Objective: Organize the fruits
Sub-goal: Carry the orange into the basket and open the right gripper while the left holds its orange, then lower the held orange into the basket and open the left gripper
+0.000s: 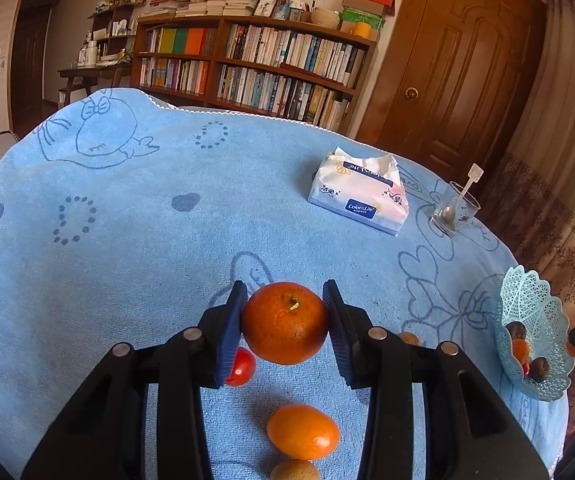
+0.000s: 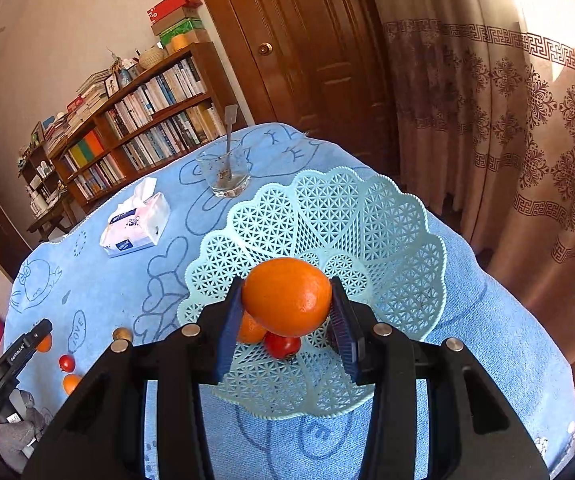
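My blue towel-covered table [image 1: 135, 240] carries everything, and the mint lattice basket [image 2: 387, 240] sits at its right side, close to the table's right edge and the curtain. A few pieces already lie in the basket: an orange, a red tomato [image 2: 282, 346] and, in the left view, some brown ones.

My right tongs [image 2: 287, 300] pinch an orange fruit [image 2: 287, 296] above the basket's bowl, so that one looks about ready to drop in. My left tongs [image 1: 285, 320] are clamped on a stemmed orange [image 1: 285, 322] over the table's near middle, well apart from the basket.

Left to gather, near me: an oval orange [image 1: 303, 432], a small red tomato [image 1: 243, 368] and two brown fruits [image 1: 295, 470].

The far left of the table is open. The tissue pack [image 1: 359, 196] and glass with a spoon [image 1: 453, 210] stand far right, beyond my path, I judge.
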{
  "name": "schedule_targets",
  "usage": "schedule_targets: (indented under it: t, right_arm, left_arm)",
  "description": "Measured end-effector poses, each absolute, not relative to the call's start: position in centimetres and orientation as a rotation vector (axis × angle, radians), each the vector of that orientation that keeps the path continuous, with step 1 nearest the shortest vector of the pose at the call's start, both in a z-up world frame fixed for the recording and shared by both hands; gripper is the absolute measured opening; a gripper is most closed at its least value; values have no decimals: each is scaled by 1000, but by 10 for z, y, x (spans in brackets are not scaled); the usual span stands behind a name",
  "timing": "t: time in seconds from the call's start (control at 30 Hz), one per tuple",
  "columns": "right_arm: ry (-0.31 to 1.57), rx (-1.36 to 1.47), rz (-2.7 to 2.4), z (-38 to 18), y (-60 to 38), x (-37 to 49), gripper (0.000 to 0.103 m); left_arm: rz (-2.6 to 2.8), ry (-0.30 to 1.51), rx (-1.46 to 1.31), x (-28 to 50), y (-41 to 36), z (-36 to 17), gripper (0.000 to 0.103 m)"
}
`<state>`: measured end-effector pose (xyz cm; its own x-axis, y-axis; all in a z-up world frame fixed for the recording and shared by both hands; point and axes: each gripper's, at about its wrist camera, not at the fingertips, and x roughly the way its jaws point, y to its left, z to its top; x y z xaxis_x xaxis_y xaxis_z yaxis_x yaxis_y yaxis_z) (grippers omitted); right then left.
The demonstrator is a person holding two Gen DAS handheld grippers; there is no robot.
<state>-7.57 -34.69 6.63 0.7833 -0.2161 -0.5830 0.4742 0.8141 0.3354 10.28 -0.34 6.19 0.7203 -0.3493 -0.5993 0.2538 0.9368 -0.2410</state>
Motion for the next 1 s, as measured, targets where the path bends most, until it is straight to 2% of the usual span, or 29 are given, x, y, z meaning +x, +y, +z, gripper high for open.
schedule_targets:
  t: [0.37, 0.4, 0.5, 0.87, 0.93, 1.0]
  right_arm:
    - [598, 526, -403, 49, -359, -74, 44]
    - [599, 535, -404, 48, -361, -75, 45]
    - [572, 554, -418, 50, -366, -81, 61]
    - [507, 532, -451, 60, -378, -104, 62]
    - [495, 522, -452, 62, -382, -107, 68]
    - [483, 504, -463, 65, -385, -110, 69]
  left_arm:
    - [-337, 702, -135, 103, -6, 58, 40]
    - [-338, 702, -132, 103, -6, 57, 40]
    - [-340, 704, -125, 103, -8, 57, 40]
    - [-373, 706, -98, 92, -23, 65, 40]
    - [-385, 700, -80, 86, -32, 69, 40]
    - [-406, 704, -69, 80, -42, 71, 40]
